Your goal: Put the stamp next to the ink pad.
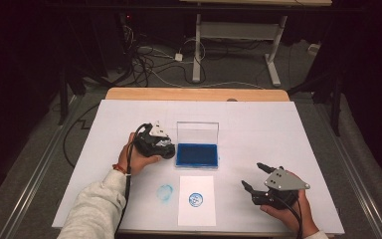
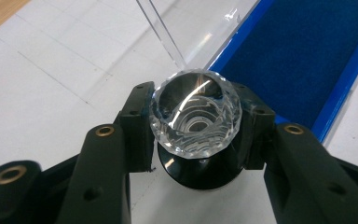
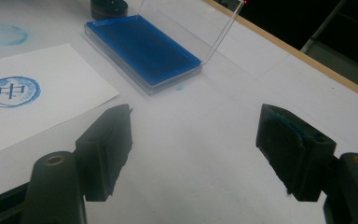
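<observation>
Held in the person's left hand, the left gripper [image 1: 165, 146] is seen at the left edge of the blue ink pad [image 1: 197, 155], its jaws closed on a round stamp [image 2: 196, 114] with a faceted clear knob and a black base; in the left gripper view the knob is pressed between the two pads and the black base is seen just above the white table cover [image 1: 258, 124], though contact with the cover cannot be told; the pad's clear lid [image 1: 197, 132] is stood upright behind the blue tray. The right gripper [image 1: 254, 176] is held low over the cover at the near right, well apart from the pad; its jaws are spread wide with nothing between them, and blue smears are seen on the right-hand pad [image 3: 286, 128]. A white sheet of paper [image 1: 197, 211] is laid near the front edge, bearing a round blue stamp print [image 1: 195, 199]; a fainter blue ring smudge [image 1: 165, 192] is seen on the cover just left of the sheet.
</observation>
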`<state>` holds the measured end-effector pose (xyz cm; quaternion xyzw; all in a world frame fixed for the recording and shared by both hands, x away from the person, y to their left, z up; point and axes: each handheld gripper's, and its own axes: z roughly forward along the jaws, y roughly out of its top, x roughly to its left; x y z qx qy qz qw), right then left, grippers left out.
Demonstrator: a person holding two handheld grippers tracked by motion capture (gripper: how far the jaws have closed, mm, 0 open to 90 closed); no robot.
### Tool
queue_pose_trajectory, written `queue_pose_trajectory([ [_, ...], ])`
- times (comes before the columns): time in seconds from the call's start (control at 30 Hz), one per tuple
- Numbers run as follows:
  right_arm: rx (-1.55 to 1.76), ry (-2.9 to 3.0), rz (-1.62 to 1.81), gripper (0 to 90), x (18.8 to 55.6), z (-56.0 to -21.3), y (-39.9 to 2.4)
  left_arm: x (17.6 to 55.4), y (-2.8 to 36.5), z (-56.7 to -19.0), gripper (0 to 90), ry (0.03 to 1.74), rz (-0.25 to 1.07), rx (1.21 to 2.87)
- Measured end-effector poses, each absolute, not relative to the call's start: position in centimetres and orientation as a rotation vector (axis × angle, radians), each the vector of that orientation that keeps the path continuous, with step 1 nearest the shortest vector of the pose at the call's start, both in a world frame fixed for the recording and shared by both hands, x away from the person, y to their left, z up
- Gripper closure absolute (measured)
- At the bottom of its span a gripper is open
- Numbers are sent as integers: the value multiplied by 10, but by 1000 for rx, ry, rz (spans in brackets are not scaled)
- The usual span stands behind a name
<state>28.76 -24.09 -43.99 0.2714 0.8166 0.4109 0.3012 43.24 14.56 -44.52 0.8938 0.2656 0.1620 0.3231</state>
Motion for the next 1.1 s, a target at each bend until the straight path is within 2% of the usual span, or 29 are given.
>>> queue_pose_trajectory([
  [0.23,715,2174,1077,279,288,-441,-239,431,145,-445,534,692,416,2346],
  [0.47,713,2171,1080,277,288,-440,-240,433,147,-445,470,711,415,2335],
  [0.67,712,2172,1079,277,287,-440,-239,432,148,-442,368,702,407,2297],
  [0.83,713,2174,1080,276,288,-441,-239,430,149,-439,322,699,440,2263],
  [0.93,715,2175,1080,275,288,-441,-239,429,149,-437,258,728,481,2238],
  [1.1,712,2176,1081,278,288,-441,-240,428,152,-435,195,717,450,2195],
])
